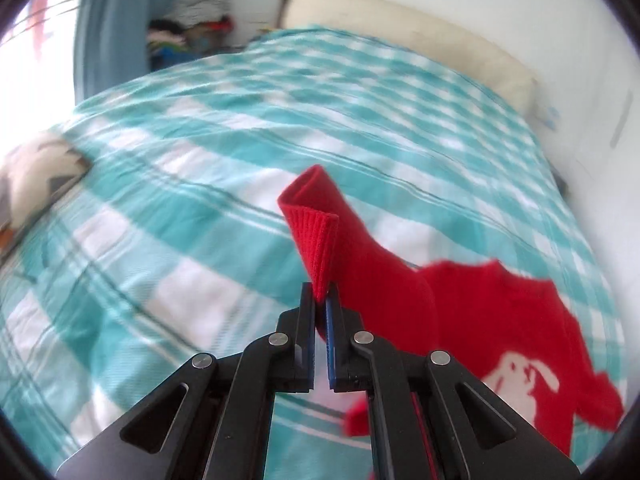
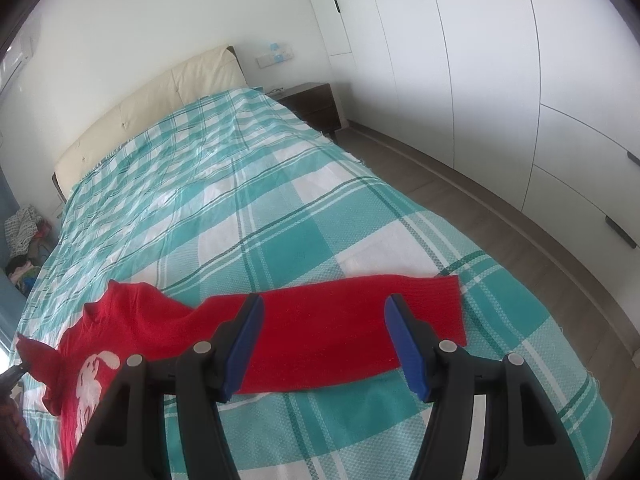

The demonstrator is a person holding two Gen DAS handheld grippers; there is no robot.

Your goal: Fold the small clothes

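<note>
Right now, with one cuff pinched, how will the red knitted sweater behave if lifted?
Likely floppy: the red knitted sweater droops from the left gripper. Its free sleeve lies limp on the checked teal bedspread, so it will probably trail. Ribbed knit looks grippy, unlikely to slip.

No readable text, label, brand, number or sign anywhere in either view. Only a white figure, wordless, knitted into the chest of the red sweater (image 1: 500, 312), and small blue marks, too small and blurred to read, on the white wall plate (image 2: 276, 58) beside the headboard (image 2: 160, 92).
</note>
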